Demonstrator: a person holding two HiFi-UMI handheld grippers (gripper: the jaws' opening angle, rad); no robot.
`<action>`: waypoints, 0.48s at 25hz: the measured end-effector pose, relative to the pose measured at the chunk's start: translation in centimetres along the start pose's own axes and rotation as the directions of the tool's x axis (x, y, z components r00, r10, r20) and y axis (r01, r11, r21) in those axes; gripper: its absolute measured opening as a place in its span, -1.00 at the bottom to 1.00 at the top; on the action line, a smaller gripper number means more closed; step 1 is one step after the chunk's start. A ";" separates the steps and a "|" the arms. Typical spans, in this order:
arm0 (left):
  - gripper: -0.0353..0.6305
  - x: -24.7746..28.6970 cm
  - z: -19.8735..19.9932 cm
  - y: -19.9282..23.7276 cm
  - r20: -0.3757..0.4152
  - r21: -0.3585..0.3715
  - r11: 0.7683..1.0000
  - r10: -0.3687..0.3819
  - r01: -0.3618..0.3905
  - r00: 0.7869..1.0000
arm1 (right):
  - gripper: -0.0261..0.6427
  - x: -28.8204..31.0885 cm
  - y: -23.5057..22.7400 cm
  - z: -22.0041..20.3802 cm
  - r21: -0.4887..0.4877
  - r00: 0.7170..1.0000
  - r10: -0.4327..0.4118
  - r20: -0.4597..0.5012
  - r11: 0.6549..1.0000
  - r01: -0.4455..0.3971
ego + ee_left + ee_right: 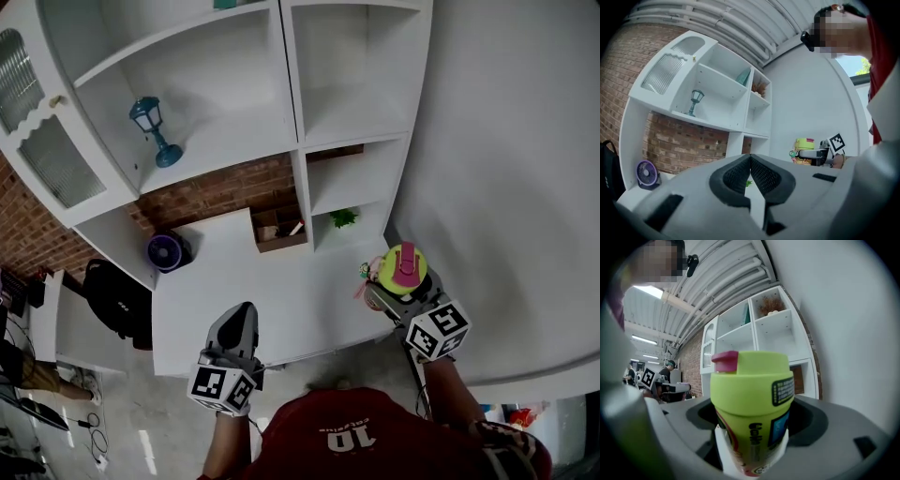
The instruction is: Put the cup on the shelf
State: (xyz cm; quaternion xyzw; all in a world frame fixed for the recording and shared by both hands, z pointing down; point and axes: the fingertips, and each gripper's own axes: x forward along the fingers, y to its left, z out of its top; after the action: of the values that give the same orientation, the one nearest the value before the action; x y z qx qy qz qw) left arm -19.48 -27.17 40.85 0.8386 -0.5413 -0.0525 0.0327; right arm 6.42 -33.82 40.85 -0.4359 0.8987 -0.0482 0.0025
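The cup [752, 394] looks matt plastic, the shelf [289, 84] smooth and painted.

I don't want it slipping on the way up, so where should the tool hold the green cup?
On the tapered body below the lid, from the side, as the right tool holds the cup now. It stands upright and widens upward, so it likely cannot drop through.
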 end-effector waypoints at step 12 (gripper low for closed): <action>-0.90 -0.3 2.0 1.6 0.030 0.056 0.996 -0.076 0.074 0.997 | 0.29 1.0 3.6 1.1 -0.012 0.997 -0.072 -0.005 0.997 0.072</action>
State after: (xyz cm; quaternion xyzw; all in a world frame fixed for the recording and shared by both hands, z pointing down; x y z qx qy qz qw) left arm -21.29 -27.58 39.02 0.8579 -0.5112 -0.0522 -0.0007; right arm 3.03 -32.46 39.43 -0.4678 0.8828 -0.0440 -0.0043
